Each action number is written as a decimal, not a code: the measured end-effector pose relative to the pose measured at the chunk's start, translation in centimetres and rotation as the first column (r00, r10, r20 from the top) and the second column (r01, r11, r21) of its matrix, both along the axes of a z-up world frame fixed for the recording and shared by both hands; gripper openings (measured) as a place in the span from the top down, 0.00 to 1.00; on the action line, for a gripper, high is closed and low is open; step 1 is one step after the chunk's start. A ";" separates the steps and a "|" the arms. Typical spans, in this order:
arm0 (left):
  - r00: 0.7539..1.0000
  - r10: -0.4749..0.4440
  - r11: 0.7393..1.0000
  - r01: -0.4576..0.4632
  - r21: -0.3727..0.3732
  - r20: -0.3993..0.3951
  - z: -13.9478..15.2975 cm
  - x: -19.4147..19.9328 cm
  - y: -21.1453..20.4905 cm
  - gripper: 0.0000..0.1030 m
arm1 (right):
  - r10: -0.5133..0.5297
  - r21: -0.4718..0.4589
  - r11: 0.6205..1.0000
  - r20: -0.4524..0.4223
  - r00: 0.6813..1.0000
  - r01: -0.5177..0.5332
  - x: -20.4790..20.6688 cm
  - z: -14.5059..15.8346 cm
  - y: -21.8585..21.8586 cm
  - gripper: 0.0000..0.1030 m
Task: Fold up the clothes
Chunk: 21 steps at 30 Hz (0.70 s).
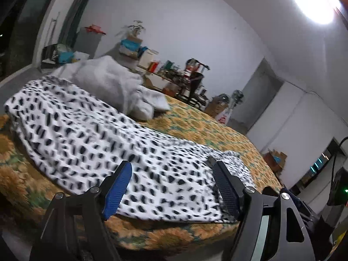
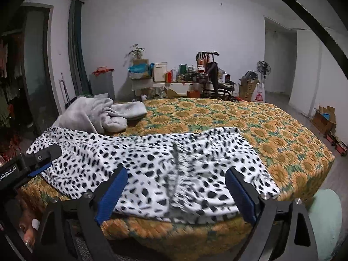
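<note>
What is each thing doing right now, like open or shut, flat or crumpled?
Spotted garment: spread out on the bed, some wrinkles, not held.
Grey garment: crumpled in a heap further back on the bed.
Sunflower bedspread: lying flat over the bed.
Left gripper: open, nothing between its pads.
Right gripper: open, nothing between its pads.

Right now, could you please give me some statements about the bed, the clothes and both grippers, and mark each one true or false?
1. The spotted garment lies on the sunflower bedspread. True.
2. The right gripper is clamped on the garment. False: its jaws stand open, holding nothing.
3. The grey garment lies crumpled behind the spotted one. True.
4. The left gripper holds the grey garment. False: it is open and empty.
</note>
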State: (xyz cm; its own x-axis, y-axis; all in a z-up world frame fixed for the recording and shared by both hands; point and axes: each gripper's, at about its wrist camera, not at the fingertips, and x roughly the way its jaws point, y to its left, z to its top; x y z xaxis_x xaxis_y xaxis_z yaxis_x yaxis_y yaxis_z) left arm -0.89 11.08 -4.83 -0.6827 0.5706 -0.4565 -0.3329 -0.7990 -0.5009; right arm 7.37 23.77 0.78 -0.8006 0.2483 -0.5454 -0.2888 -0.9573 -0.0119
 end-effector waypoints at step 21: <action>0.874 0.419 0.883 -0.456 0.116 0.245 -5.6 -4.9 -16.1 0.24 | 0.116 -0.208 0.975 0.153 0.981 -0.083 -6.5 -6.6 -0.4 0.06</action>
